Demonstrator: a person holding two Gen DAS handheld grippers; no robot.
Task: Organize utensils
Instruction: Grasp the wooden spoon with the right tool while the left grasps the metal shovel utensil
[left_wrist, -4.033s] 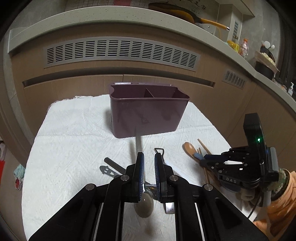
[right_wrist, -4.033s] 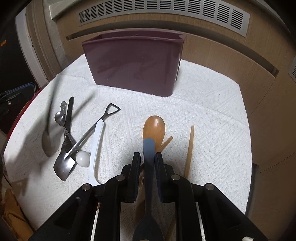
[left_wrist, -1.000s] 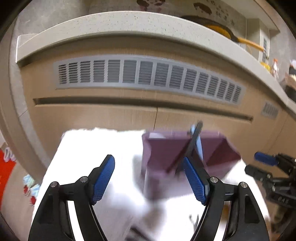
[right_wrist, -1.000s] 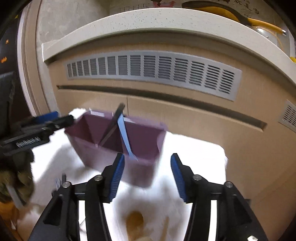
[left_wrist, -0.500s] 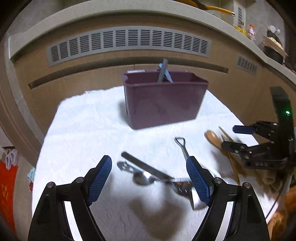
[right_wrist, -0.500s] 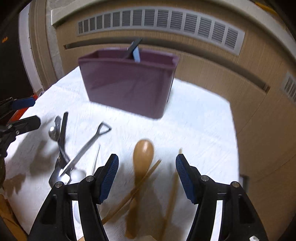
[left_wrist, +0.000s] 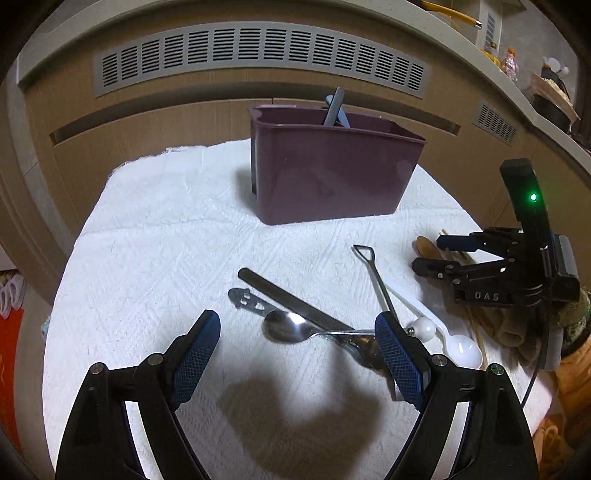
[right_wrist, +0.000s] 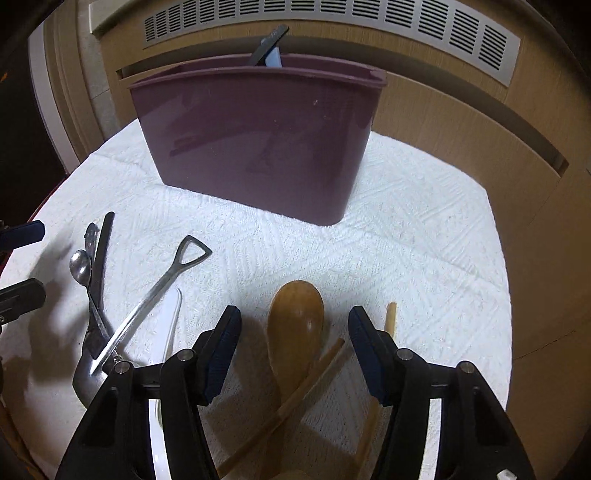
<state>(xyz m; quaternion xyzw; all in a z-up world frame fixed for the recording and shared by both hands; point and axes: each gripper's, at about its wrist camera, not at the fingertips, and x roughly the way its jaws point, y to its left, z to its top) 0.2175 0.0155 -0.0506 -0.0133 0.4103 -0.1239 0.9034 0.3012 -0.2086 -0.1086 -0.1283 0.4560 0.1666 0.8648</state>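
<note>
Both grippers had come down from the holder toward the cloth since a second before, when they hung up by its rim. The left gripper (left_wrist: 297, 341) stood wide open and empty above the cluster of metal utensils, its jaws spread either side of a steel spoon (left_wrist: 286, 328) that lay on the white cloth (left_wrist: 155, 236) beside a dark flat handle (left_wrist: 288, 299). The right gripper (right_wrist: 293, 334) was closing, pads not yet touching anything, with the bowl of the wooden spoon (right_wrist: 295, 314) lying between its jaws and a pair of chopsticks (right_wrist: 321, 360) crossing that spoon's handle. A loop-handled metal utensil (right_wrist: 162, 284) and a white plastic spoon (left_wrist: 458, 345) lay between the two groups. The purple utensil holder (left_wrist: 332, 173) stood upright at the far side of the cloth, with a dark handle and a light blue handle (right_wrist: 274, 57) leaning out of its top; which compartment they sat in could not be told.
</note>
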